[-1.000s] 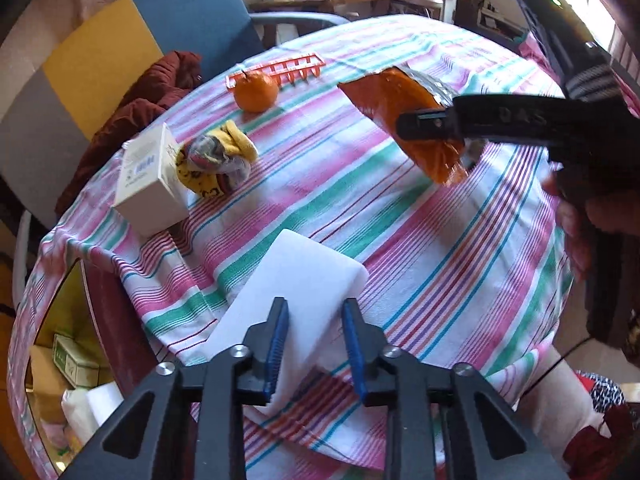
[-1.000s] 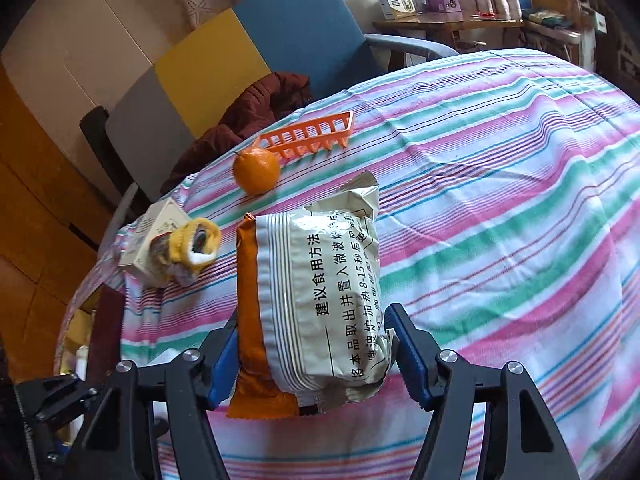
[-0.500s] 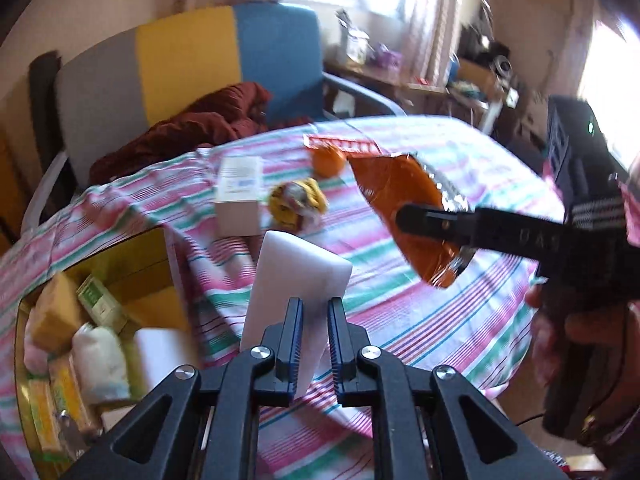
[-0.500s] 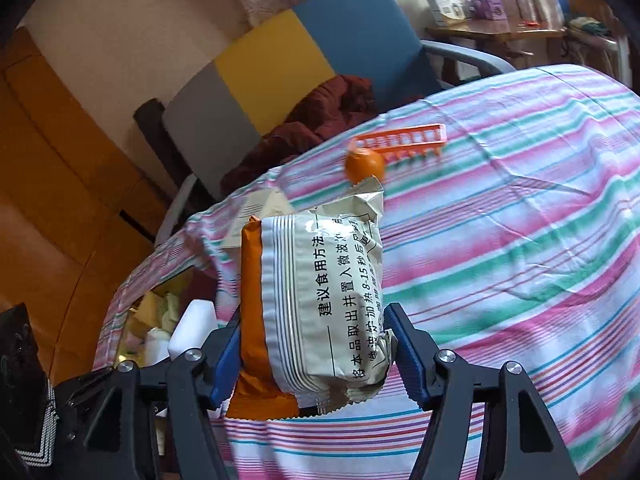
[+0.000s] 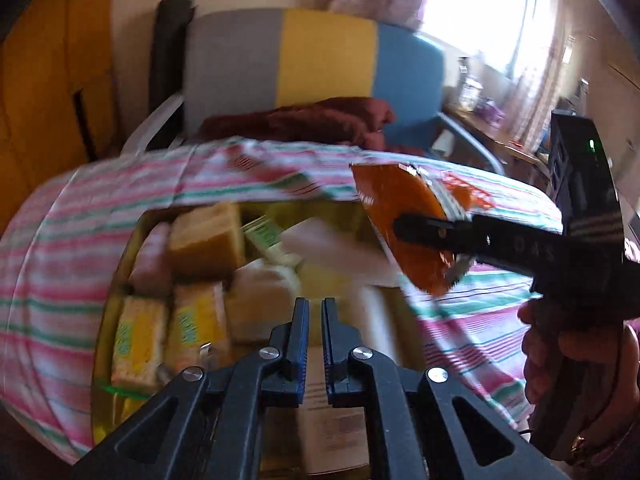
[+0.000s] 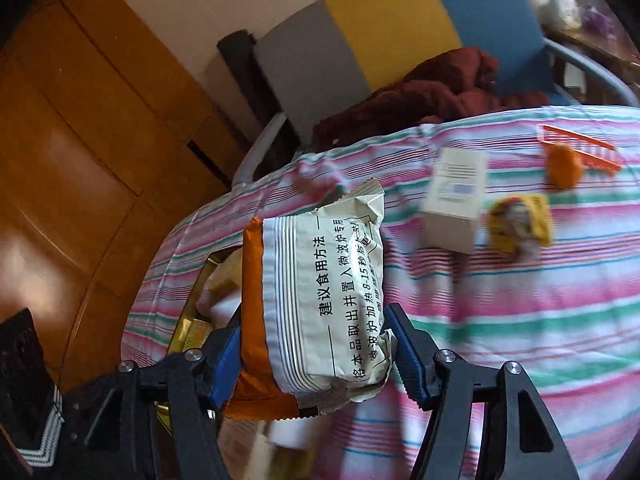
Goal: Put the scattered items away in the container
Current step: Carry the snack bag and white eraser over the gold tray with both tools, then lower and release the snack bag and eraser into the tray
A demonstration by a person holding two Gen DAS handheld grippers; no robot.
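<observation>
Snack packet (image 6: 320, 304), orange and cream with printed Chinese text, sits pinched between the jaws of the right gripper (image 6: 316, 354), held upright above the bench edge. From the left wrist view the same packet (image 5: 404, 232) hangs in the air over the far right corner of the container (image 5: 120, 280), with the right gripper (image 5: 424, 232) reaching in from the right side and a hand (image 5: 576, 344) wrapped around its handle.

Left gripper (image 5: 315, 340) hovers over the container, jaws drawn close with only a narrow gap between the blue pads. Whether anything is caught between them cannot be told; a pale blurred shape lies just beyond and below the tips.

Container is a yellow-walled box sunk beside the striped cloth (image 5: 60, 248), already crowded: a tan sponge-like block (image 5: 206, 236), yellow-green packets (image 5: 138, 344), a green-printed small box (image 5: 266, 240), pale soft items. View is motion-blurred.

Still out on the bench (image 6: 540, 320), right wrist view: a white carton (image 6: 454, 204) standing near the far edge, a yellow crumpled wrapper (image 6: 520, 224) just beside it on the right, an orange fruit (image 6: 564, 166) farther back touching an orange comb (image 6: 580, 150). Beyond the bench, a chair (image 6: 384, 28) in grey, yellow and blue panels holds a maroon garment (image 6: 432, 92).
</observation>
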